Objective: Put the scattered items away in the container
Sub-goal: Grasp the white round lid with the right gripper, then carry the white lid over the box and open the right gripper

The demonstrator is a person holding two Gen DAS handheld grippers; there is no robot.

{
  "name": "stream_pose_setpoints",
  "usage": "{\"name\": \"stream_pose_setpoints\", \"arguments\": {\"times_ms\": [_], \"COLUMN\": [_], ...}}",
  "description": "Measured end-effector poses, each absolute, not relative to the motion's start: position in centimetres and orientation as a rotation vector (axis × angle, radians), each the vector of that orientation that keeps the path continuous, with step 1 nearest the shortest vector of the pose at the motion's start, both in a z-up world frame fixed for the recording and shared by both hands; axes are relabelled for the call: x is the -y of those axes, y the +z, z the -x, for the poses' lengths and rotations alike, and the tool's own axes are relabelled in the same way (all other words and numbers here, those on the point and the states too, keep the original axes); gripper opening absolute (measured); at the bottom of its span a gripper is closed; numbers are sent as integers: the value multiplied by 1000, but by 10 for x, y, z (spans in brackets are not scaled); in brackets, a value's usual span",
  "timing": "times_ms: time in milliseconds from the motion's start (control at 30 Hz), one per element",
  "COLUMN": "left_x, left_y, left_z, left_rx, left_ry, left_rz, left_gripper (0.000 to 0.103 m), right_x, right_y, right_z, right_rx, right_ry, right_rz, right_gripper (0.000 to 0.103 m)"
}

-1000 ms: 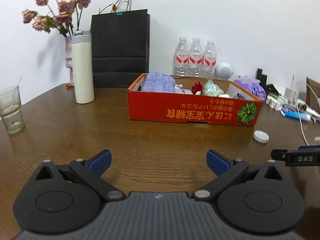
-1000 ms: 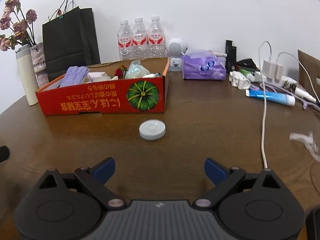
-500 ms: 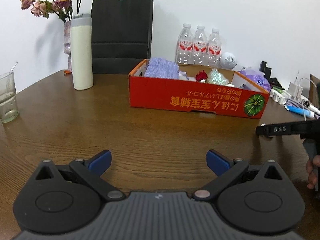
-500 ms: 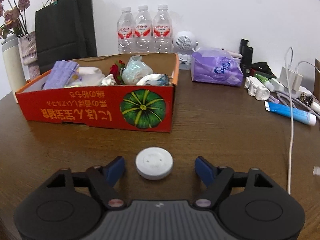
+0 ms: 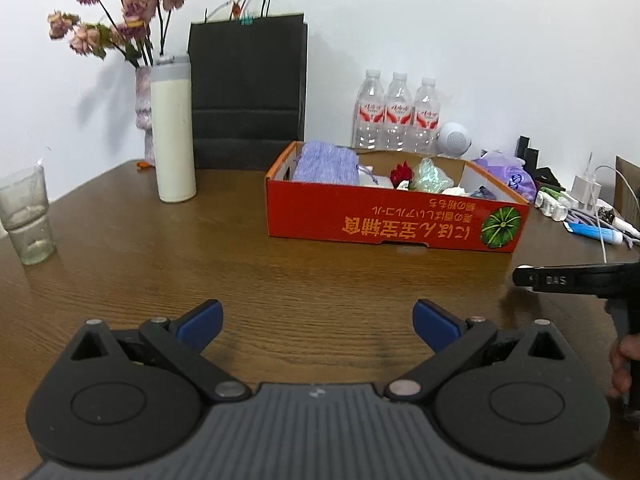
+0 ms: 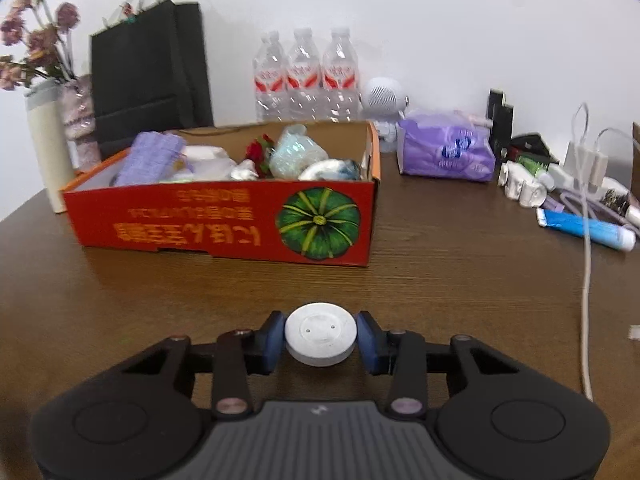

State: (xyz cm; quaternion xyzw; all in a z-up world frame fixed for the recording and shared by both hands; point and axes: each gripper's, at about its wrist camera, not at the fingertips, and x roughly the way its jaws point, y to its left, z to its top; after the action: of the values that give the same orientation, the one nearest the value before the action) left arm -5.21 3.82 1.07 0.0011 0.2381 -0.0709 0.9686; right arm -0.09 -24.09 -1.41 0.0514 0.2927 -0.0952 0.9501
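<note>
A round white puck (image 6: 320,339) sits between the blue pads of my right gripper (image 6: 320,341), which is shut on it just above the wooden table. The red cardboard box (image 6: 224,226) with a pumpkin picture stands beyond it and holds a purple pouch (image 6: 150,157), a red flower and several wrapped items. My left gripper (image 5: 317,320) is open and empty over bare table, in front of the box (image 5: 384,222). The right gripper shows in the left wrist view (image 5: 576,279) at the right edge.
A cream thermos (image 5: 173,130), flower vase, black paper bag (image 5: 246,92) and a glass (image 5: 26,216) stand at the left. Three water bottles (image 6: 306,76) line the wall. A purple tissue pack (image 6: 446,150), blue tube (image 6: 584,230), chargers and a white cable (image 6: 586,280) lie at the right.
My right gripper moved forward to the white puck and closed its fingers on it. My left gripper stayed open and shifted only slightly.
</note>
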Motion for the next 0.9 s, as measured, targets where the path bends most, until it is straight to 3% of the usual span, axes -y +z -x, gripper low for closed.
{"name": "stream_pose_setpoints", "arguments": {"times_ms": [500, 900], "left_x": [-59, -49], "left_y": [5, 28], "left_z": [120, 197], "left_rx": [-445, -178], "left_ry": [-169, -95], "left_rz": [12, -42], "left_gripper": [103, 103], "right_x": [153, 126], "right_y": [22, 18], "right_z": [159, 248], "right_rx": [-428, -276], "right_ry": [-118, -169], "right_rz": [-79, -97], "right_gripper": [38, 38]}}
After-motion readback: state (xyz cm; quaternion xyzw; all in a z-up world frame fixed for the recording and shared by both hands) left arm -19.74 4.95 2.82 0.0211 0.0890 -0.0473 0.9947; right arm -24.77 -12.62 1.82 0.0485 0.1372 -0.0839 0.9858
